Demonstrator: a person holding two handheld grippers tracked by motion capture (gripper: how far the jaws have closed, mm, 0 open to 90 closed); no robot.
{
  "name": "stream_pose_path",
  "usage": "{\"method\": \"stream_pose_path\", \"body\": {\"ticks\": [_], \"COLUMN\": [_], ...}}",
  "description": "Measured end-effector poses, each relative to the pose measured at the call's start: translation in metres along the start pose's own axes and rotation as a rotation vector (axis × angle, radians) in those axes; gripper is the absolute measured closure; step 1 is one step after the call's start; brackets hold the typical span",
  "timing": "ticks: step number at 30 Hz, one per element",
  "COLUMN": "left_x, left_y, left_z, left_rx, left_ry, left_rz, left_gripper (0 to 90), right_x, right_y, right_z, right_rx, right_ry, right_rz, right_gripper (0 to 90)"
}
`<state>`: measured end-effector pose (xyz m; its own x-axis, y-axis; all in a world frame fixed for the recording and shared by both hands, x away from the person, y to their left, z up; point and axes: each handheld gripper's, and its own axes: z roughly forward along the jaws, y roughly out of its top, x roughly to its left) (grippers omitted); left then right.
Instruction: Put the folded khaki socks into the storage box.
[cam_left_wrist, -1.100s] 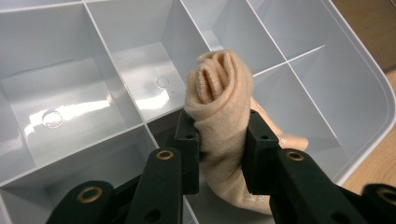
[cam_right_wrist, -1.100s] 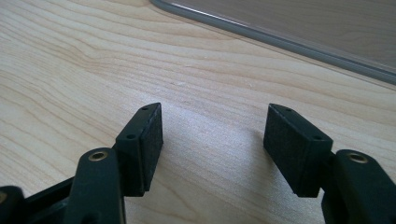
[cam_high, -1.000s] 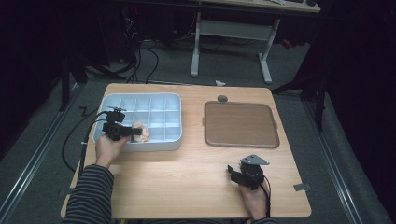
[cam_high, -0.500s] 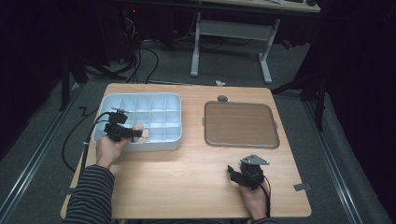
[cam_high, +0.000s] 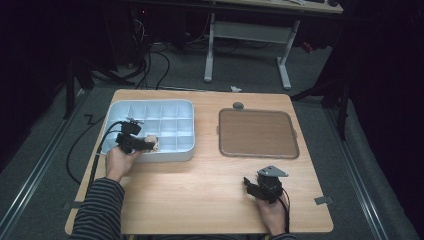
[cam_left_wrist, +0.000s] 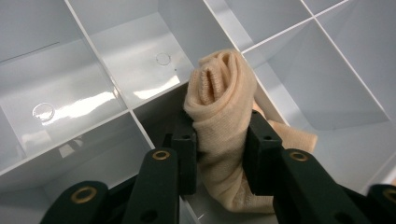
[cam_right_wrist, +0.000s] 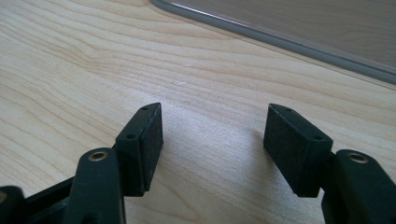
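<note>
Left tool (cam_left_wrist: 219, 149) edged rightward, clamping beige cloth roll (cam_left_wrist: 224, 116) over divided tray (cam_high: 172, 107); right tool (cam_right_wrist: 212, 144) spread.

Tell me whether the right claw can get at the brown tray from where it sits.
Probably yes. The right claw is open over bare wood just short of the brown tray, with nothing between them; the left claw is away at the white divided box.

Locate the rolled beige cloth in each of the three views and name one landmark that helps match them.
High view: the rolled beige cloth sits at the divided tray's front edge, in the left gripper.
Left gripper view: centre, cloth squeezed between the black jaws above a compartment.
Right gripper view: not in it.
Shared landmark: the tray's white dividers.
</note>
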<state>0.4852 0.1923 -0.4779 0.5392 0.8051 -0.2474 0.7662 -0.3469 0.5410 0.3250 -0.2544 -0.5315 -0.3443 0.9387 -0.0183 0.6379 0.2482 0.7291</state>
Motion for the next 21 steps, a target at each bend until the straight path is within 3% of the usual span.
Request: {"method": "stream_pose_path", "body": {"ticks": [10,16,17,18,21], "left_x": [-0.004,-0.005,-0.007,-0.007,-0.007], "left_y": [0.001,0.001,0.001,0.001,0.001], "left_z": [-0.007,-0.006,-0.003,-0.001,0.006], "left_rx": [-0.033,-0.030,-0.010,0.008,0.031], "left_ry": [0.024,0.035,0.051,0.054,0.057], "left_rz": [-0.002,0.004,0.016,0.026,0.031], "left_gripper": [60.0,60.6,60.6,67.1,68.3], "right_x": [0.000,0.000,0.000,0.000,0.000], "right_y": [0.000,0.000,0.000,0.000,0.000], "right_z": [0.000,0.000,0.000,0.000,0.000], "right_rx": [0.000,0.000,0.000,0.000,0.000], "right_ry": [0.000,0.001,0.001,0.000,0.001], "right_rz": [-0.001,-0.001,-0.001,-0.002,-0.001], "right_gripper": [37.5,37.5,37.4,37.4,37.4]}}
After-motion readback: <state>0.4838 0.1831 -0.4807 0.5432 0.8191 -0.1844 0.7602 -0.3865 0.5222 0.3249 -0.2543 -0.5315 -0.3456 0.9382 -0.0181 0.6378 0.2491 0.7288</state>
